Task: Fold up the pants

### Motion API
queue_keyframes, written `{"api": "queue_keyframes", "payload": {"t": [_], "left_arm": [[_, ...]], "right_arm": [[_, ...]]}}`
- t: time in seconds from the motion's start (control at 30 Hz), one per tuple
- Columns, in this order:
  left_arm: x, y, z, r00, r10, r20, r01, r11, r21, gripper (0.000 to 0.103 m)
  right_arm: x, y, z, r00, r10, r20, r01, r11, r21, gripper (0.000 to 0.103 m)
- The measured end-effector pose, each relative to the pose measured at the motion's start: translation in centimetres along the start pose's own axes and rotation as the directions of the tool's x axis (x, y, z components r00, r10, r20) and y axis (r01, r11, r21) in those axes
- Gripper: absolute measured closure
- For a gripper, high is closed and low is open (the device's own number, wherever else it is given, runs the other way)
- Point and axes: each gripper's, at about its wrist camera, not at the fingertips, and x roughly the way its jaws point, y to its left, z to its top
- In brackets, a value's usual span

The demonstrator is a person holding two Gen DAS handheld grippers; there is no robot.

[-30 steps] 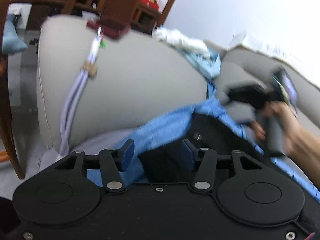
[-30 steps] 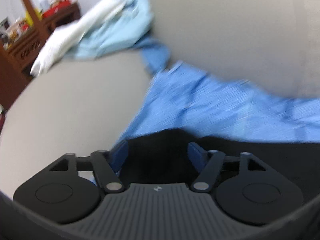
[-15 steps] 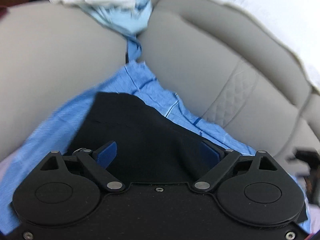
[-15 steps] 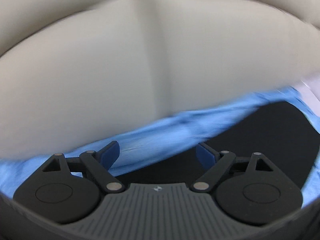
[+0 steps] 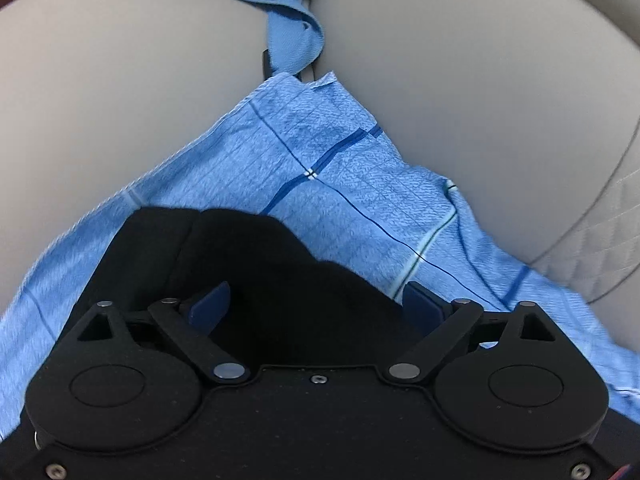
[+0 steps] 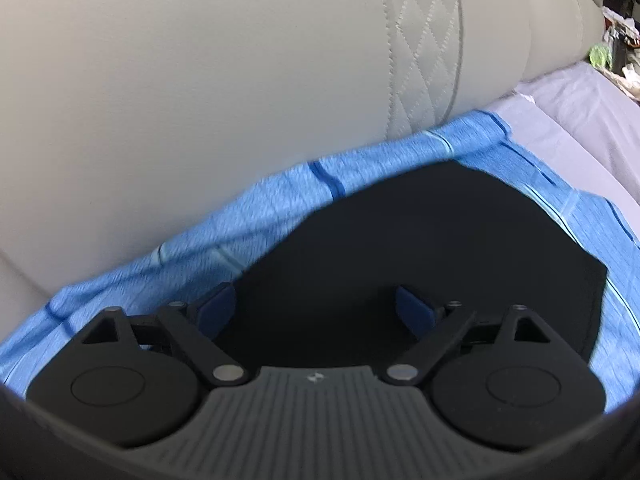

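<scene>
The black pants (image 5: pixel 256 276) lie on a blue checked cloth (image 5: pixel 320 168) spread over the sofa seat, close under the grey backrest (image 6: pixel 200 80); both tools hang over them with nothing gripped. The left tool (image 5: pixel 316 306) has its jaws wide and opening further, dark fabric below but not between the pads; the right tool (image 6: pixel 316 308) likewise, its jaws spreading above the pants' middle. The step in hand looks like reaching for a fresh hold; to do it well, each tool should come down on an outer edge of the pants, pinch only the black layer and leave the cloth flat. The near part of the pants is hidden behind the tool bodies; waistband and legs cannot be told apart, the black showing no detail; the right view is slightly blurred.
</scene>
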Motion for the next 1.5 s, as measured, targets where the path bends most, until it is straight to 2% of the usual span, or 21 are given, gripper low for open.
{"api": "queue_keyframes", "payload": {"t": [0.1, 0.17, 0.23, 0.27, 0.3, 0.33, 0.37, 0.47, 0.6, 0.83, 0.87, 0.9, 0.93, 0.97, 1.0, 1.03, 1.13, 1.2, 1.3, 1.4, 1.5], "left_arm": [[1.2, -0.6, 0.2, 1.000, 0.026, -0.008, -0.026, 1.000, 0.004, 0.003], [1.7, -1.1, 0.3, 0.999, 0.051, -0.008, -0.051, 0.999, 0.021, 0.002], [1.9, -1.5, 0.2, 0.997, 0.071, -0.013, -0.071, 0.997, 0.036, 0.001], [2.0, -1.7, 0.2, 0.997, 0.082, -0.015, -0.081, 0.996, 0.042, 0.001], [2.1, -1.8, 0.2, 0.996, 0.087, -0.017, -0.087, 0.995, 0.047, 0.001], [2.2, -1.9, 0.3, 0.996, 0.088, -0.020, -0.087, 0.995, 0.051, 0.001], [2.2, -1.8, 0.3, 0.996, 0.085, -0.023, -0.084, 0.995, 0.053, 0.001], [2.2, -1.4, 0.5, 0.997, 0.065, -0.034, -0.063, 0.997, 0.040, 0.001], [2.3, -0.8, 0.8, 0.998, 0.047, -0.045, -0.046, 0.999, 0.028, 0.001], [3.2, -1.5, 1.0, 0.993, 0.109, -0.054, -0.107, 0.993, 0.043, 0.004], [3.0, -1.6, 1.0, 0.991, 0.123, -0.050, -0.121, 0.992, 0.038, 0.010], [2.5, -1.6, 1.0, 0.989, 0.142, -0.030, -0.142, 0.990, 0.024, 0.034], [2.0, -1.4, 1.1, 0.987, 0.161, -0.015, -0.161, 0.987, 0.003, 0.066], [1.2, -1.1, 1.2, 0.982, 0.191, -0.007, -0.191, 0.981, -0.018, 0.081], [0.5, -0.5, 1.4, 0.983, 0.184, -0.009, -0.184, 0.983, -0.025, 0.091], [-0.2, 0.2, 1.6, 0.990, 0.137, -0.009, -0.138, 0.990, -0.043, 0.097], [-3.2, 2.6, 1.6, 1.000, 0.023, -0.005, -0.023, 0.993, -0.112, 0.098], [-5.9, 4.1, 0.9, 0.998, -0.027, 0.049, 0.032, 0.992, -0.119, 0.099], [-10.7, 7.3, -1.2, 0.984, -0.115, 0.139, 0.131, 0.985, -0.114, 0.100], [-14.7, 11.2, -4.2, 0.966, -0.181, 0.186, 0.206, 0.970, -0.129, 0.100], [-17.1, 14.3, -7.8, 0.958, -0.192, 0.212, 0.218, 0.970, -0.107, 0.100]], "right_arm": [[0.8, 0.9, 1.0, 1.000, -0.002, 0.010, 0.002, 1.000, -0.013, 0.000], [1.6, 1.8, 1.2, 0.999, -0.043, 0.000, 0.043, 0.999, -0.021, 0.000], [2.0, 2.6, 1.1, 0.993, -0.115, 0.016, 0.115, 0.992, -0.050, 0.010], [1.8, 2.9, 0.9, 0.990, -0.135, 0.039, 0.137, 0.989, -0.052, 0.023], [1.6, 2.9, 0.9, 0.987, -0.151, 0.058, 0.154, 0.987, -0.049, 0.048], [1.1, 3.0, 0.7, 0.985, -0.159, 0.074, 0.163, 0.985, -0.058, 0.065], [0.7, 2.9, 0.8, 0.986, -0.151, 0.074, 0.156, 0.986, -0.059, 0.097], [-1.0, 1.0, 1.0, 0.995, -0.069, 0.071, 0.069, 0.998, -0.003, 0.097], [-4.0, -1.2, 0.5, 0.990, 0.009, 0.142, -0.008, 1.000, -0.007, 0.097], [-6.0, -7.1, -0.3, 0.977, 0.112, 0.182, -0.118, 0.993, 0.021, 0.097], [-5.8, -7.9, -0.4, 0.975, 0.122, 0.184, -0.129, 0.991, 0.029, 0.097], [-5.8, -8.6, -0.5, 0.974, 0.130, 0.186, -0.139, 0.990, 0.034, 0.097], [-5.7, -9.2, -0.6, 0.972, 0.140, 0.190, -0.149, 0.988, 0.035, 0.097], [-6.2, -9.5, -0.9, 0.969, 0.144, 0.200, -0.154, 0.988, 0.033, 0.097], [-6.8, -9.7, -1.2, 0.967, 0.141, 0.213, -0.150, 0.988, 0.026, 0.097], [-7.2, -10.1, -1.3, 0.964, 0.145, 0.225, -0.153, 0.988, 0.019, 0.097], [-8.7, -11.8, -1.7, 0.953, 0.162, 0.257, -0.175, 0.984, 0.028, 0.097], [-10.3, -13.2, -2.6, 0.943, 0.182, 0.277, -0.203, 0.978, 0.048, 0.097], [-13.3, -15.8, -4.9, 0.926, 0.190, 0.327, -0.221, 0.973, 0.060, 0.097], [-16.2, -19.0, -8.7, 0.906, 0.170, 0.388, -0.215, 0.974, 0.075, 0.097], [-18.1, -22.2, -13.6, 0.898, 0.114, 0.426, -0.174, 0.979, 0.104, 0.096]]}}
